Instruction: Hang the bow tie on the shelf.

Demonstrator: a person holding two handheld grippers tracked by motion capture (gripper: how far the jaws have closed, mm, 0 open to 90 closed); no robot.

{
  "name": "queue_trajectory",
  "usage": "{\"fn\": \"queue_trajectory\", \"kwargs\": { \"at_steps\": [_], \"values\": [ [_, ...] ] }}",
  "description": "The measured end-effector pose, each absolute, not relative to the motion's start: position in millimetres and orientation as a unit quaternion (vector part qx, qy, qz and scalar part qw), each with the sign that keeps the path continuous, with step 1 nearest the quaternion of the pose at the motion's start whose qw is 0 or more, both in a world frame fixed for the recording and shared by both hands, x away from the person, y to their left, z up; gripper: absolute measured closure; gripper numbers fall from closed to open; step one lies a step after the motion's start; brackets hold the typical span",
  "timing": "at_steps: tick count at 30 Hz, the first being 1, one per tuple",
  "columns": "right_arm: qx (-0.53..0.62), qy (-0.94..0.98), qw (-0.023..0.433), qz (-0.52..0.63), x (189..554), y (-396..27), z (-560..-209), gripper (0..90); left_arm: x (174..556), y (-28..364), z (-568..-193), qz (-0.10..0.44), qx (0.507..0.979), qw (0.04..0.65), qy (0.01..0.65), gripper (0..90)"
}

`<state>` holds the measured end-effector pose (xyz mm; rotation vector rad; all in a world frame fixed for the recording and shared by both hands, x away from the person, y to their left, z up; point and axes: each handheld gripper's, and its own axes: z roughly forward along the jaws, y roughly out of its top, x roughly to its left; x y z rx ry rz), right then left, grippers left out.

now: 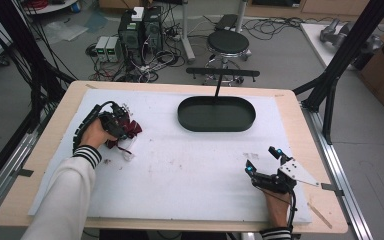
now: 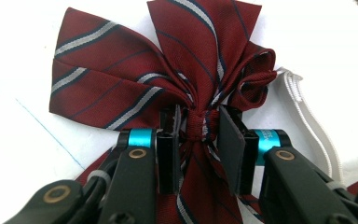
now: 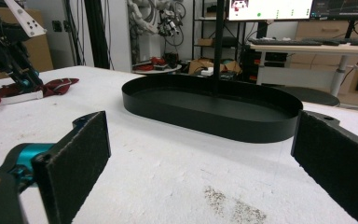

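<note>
Maroon striped bow tie (image 2: pixel 168 79) sits near the counter's left edge, and the left gripper (image 2: pixel 199 126) has its jaws pinching the centre knot. I'd keep that squeeze on the knot and lift straight up so the white strap (image 2: pixel 307 116) doesn't snag. Right gripper (image 3: pixel 200 163) rests near the right edge, jaws spread, empty.

On the white surface (image 1: pixel 180 170), the left gripper (image 1: pixel 117 125) sits on a dark red striped bow tie (image 1: pixel 130 131) at the left. The right gripper (image 1: pixel 262 161) rests near the front right, fingers (image 1: pixel 275 151) apart. A black oval tray (image 1: pixel 216 125) lies farther back.
</note>
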<state>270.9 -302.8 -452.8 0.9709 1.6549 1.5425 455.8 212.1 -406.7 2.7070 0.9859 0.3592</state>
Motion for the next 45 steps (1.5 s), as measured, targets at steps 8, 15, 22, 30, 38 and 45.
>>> {"fn": "queue_trajectory", "kwargs": {
  "at_steps": [8, 15, 22, 30, 38, 45],
  "values": [
    [0.372, 0.634, 0.333, 0.590, 271, -303, -453, 3.5, 455, 211, -409, 0.126, 0.921, 0.122, 0.347, 74.1],
    [0.372, 0.634, 0.333, 0.591, 271, -303, -453, 3.6, 453, 211, -409, 0.130, 0.918, 0.129, 0.352, 74.9],
    [0.373, 0.634, 0.333, 0.591, 271, -303, -453, 3.6, 451, 216, -405, 0.136, 0.915, 0.140, 0.354, 75.4],
    [0.372, 0.634, 0.335, 0.590, 271, -303, -453, 3.6, 447, 225, -389, 0.163, 0.893, 0.190, 0.374, 75.4],
    [0.372, 0.634, 0.335, 0.589, 271, -303, -453, 3.6, 442, 234, -370, 0.184, 0.862, 0.261, 0.393, 75.5],
    [0.373, 0.634, 0.335, 0.589, 271, -303, -453, 3.5, 438, 233, -356, 0.204, 0.840, 0.305, 0.400, 75.5]
  ]
}}
